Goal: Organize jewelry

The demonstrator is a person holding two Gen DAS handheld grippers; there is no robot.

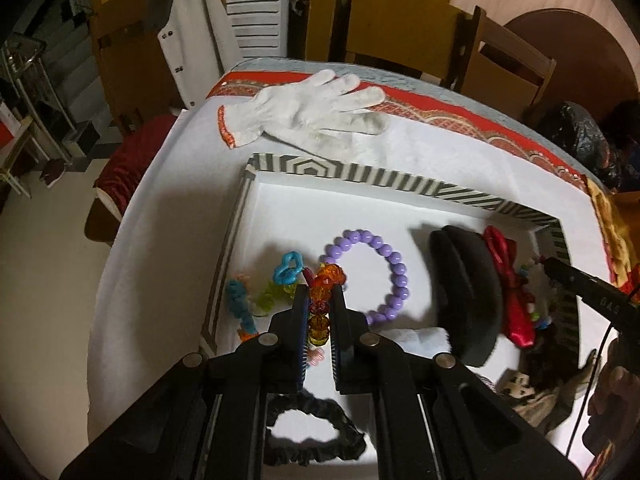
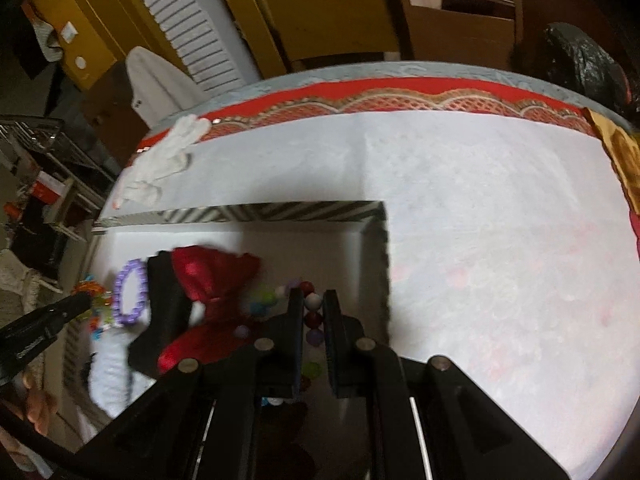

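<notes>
In the left wrist view my left gripper (image 1: 319,291) is shut on a bracelet of amber, orange and red beads (image 1: 325,277), held over the white floor of a striped box (image 1: 360,176). Beside it in the box lie a purple bead bracelet (image 1: 372,276), blue and green hair ties (image 1: 286,270), a black foam piece (image 1: 468,292) and a red satin bow (image 1: 508,280). In the blurred right wrist view my right gripper (image 2: 313,297) is shut on a string of red, white and purple beads (image 2: 313,319) near the box's right wall (image 2: 384,264), next to the red bow (image 2: 216,276).
A white work glove (image 1: 312,116) lies on the white cloth behind the box. A black scrunchie (image 1: 316,432) sits under my left gripper. Wooden chairs (image 1: 400,20) stand past the table's far edge. White cloth (image 2: 500,240) stretches right of the box.
</notes>
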